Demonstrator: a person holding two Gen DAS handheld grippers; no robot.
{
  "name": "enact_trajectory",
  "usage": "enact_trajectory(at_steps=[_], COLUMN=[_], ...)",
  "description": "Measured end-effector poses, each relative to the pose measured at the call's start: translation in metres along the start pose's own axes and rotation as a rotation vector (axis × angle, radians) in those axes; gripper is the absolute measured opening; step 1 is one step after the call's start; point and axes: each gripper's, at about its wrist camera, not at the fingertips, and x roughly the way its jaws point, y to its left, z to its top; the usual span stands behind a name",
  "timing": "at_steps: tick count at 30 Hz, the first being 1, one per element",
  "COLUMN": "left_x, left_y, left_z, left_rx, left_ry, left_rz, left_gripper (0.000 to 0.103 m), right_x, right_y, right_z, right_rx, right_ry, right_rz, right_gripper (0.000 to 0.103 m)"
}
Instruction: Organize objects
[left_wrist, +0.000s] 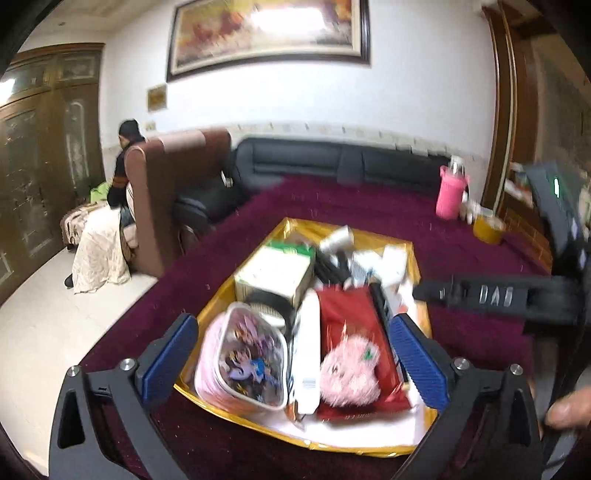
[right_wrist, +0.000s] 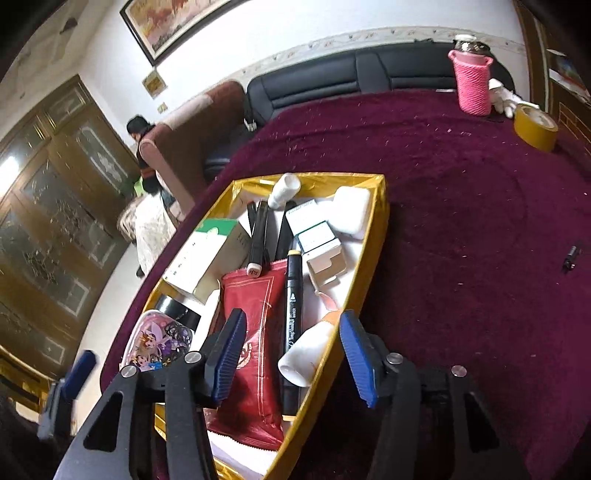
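Observation:
A gold tray (left_wrist: 284, 229) (right_wrist: 380, 206) sits on a maroon cloth, packed with small items. My left gripper (left_wrist: 295, 354) hangs over its near end, jaws wide open. Below the gap lie a pink cartoon pouch (left_wrist: 243, 362), a white tube (left_wrist: 306, 350) and a pink fluffy ball (left_wrist: 349, 373) on a red packet (left_wrist: 351, 310); the pads touch none of them. My right gripper (right_wrist: 293, 356) is open above the red packet (right_wrist: 255, 332), a black marker (right_wrist: 293, 295) and the white tube (right_wrist: 306, 350), gripping nothing. A green-white box (right_wrist: 207, 258) lies at the tray's left.
A pink knit-covered bottle (right_wrist: 474, 83) and a yellow tape roll (right_wrist: 535, 127) stand at the cloth's far right. A small black item (right_wrist: 570, 254) lies on the cloth right of the tray. A black sofa (left_wrist: 332, 162) runs behind. A person (left_wrist: 125, 166) sits far left.

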Motion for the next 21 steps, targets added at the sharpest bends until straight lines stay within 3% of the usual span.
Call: enact_trajectory(at_steps=[4,6,10,12,15,21], left_x=[-0.005,-0.003,0.0,0.0,0.002,-0.008], left_y=[0.012,0.016,0.024,0.025,0.018,0.009], left_z=[0.006,0.008,0.008,0.004,0.002,0.004], left_rx=[-0.09,-0.121,-0.187,-0.214,-0.168,-0.136], left_ry=[-0.023,-0.009,0.036,0.064,0.084,0.037], left_rz=[-0.124,-0.121,-0.059,0.048,0.081,0.183], left_gripper=[0.103,0.103,0.103,0.103,0.103,0.103], right_x=[-0.021,-0.029,-0.041,-0.045,-0.048,-0.051], right_y=[0.002,0.006,0.018,0.025,0.033,0.036], right_z=[-0.008,-0.011,-0.022,-0.027,-0.036,-0.043], right_rx=[-0.037,-0.069,-0.168,-0.215,-0.273,-0.314], right_ry=[-0.089,-0.119,-0.164,-0.18,-0.202,-0.217], right_rz=[-0.022,-0.036,-0.09,-0.117,-0.152,-0.197], right_gripper=[0.061,0.064,0.07,0.072,0.077,0.084])
